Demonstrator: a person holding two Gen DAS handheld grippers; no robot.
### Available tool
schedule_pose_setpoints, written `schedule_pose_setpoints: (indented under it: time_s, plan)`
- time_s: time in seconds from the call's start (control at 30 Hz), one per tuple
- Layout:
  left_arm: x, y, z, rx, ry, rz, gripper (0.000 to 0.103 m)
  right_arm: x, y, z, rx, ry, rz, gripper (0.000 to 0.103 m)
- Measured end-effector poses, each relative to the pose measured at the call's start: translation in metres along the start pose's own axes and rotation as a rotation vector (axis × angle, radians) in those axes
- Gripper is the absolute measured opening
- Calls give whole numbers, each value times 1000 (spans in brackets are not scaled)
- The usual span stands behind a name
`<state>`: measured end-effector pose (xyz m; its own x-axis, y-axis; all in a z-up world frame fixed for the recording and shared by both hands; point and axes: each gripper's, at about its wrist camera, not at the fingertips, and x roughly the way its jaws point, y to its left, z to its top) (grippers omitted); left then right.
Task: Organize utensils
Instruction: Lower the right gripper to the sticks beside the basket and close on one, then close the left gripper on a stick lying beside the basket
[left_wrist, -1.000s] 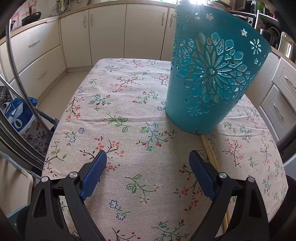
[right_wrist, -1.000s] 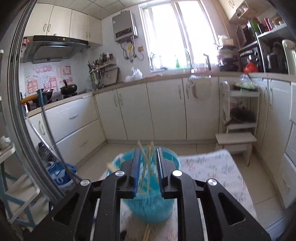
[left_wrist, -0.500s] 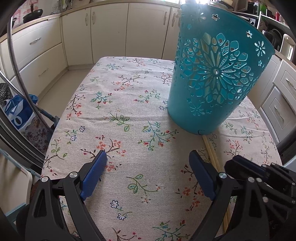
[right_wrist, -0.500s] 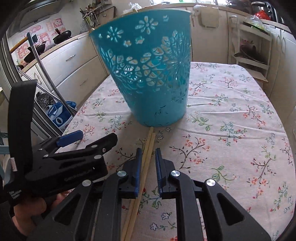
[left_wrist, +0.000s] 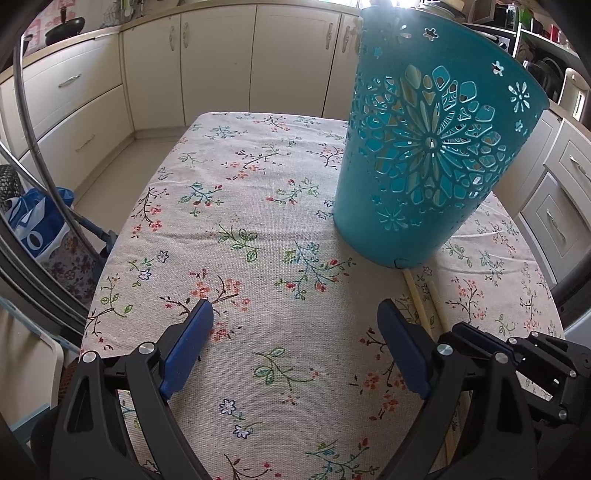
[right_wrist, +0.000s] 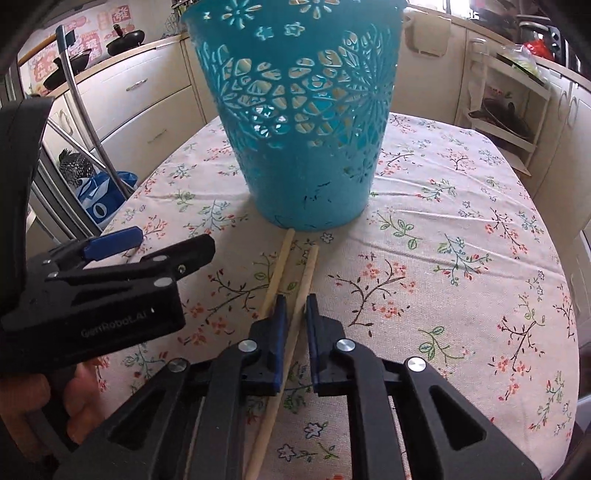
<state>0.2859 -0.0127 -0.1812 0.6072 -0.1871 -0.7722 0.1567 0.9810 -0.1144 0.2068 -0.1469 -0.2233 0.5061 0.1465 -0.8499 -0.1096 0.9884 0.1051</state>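
Observation:
A teal cut-out basket (right_wrist: 306, 147) (left_wrist: 424, 166) stands upright on the floral tablecloth (right_wrist: 443, 258), and pale sticks show through its holes. Two wooden chopsticks (right_wrist: 280, 266) (left_wrist: 417, 302) lie on the cloth in front of its base. My right gripper (right_wrist: 294, 302) is low over them with its jaws closing. The right-hand chopstick (right_wrist: 309, 269) runs between its blue pads, a thin gap showing on each side, while the other lies just outside the left pad. My left gripper (left_wrist: 295, 314) hovers open over bare cloth to the left, holding nothing.
Cream kitchen cabinets (left_wrist: 221, 55) ring the table. A blue bag (left_wrist: 33, 225) and metal tubing (left_wrist: 37, 158) stand off the table's left edge. A white shelf rack (right_wrist: 509, 110) sits beyond the far right corner. A hand (right_wrist: 74, 398) grips the left tool.
My right gripper came down from above the basket rim to the cloth, tipped downward, and its jaws narrowed around one chopstick. The left gripper stayed put.

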Motion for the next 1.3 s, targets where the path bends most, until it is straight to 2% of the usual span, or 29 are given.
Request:
schedule_pose_setpoints:
  time_s: [0.47, 0.77, 0.9, 1.07, 1.2, 1.3]
  plan:
    - [1, -3, -1, 9, 5, 5, 86, -23, -54, -21, 120, -14, -55, 7]
    - [3, -3, -1, 12, 10, 11, 87, -21, -59, -22, 121, -34, -56, 7]
    - [5, -7, 1, 25, 32, 41, 89, -21, -58, -23, 122, -54, -57, 7]
    - [8, -23, 4, 38, 73, 25, 92, -21, -62, -25, 146, -62, -30, 7]
    - [16, -51, 5, 125, 109, 47, 92, -22, -65, -26, 165, -66, -10, 7]
    - [17, -61, 7, 144, 108, 49, 92, -23, -68, -27, 182, -69, 9, 7]
